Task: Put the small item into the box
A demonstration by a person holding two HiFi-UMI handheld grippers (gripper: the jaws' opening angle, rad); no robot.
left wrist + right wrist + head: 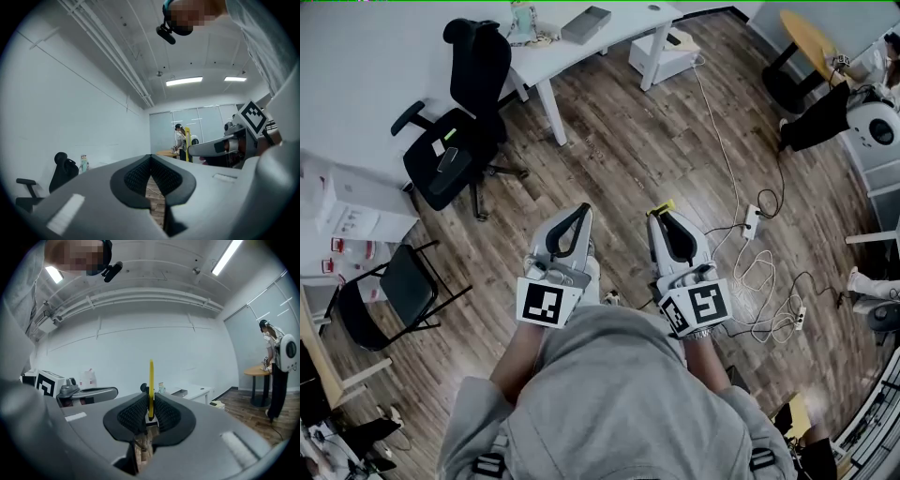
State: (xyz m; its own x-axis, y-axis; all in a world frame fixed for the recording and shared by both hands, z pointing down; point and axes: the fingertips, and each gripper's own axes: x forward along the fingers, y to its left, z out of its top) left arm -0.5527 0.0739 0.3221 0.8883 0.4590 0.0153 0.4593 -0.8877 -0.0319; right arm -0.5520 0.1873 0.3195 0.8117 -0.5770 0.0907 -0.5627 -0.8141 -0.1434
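Right claw is squeezed tight on a thin yellow item, which pokes out past its tips. Left claw is pressed shut with nothing in it. Both are held side by side, out over the wood floor. Far off stands a white desk with a grey box on top, well away from the yellow item. Beside the desk is a black chair.
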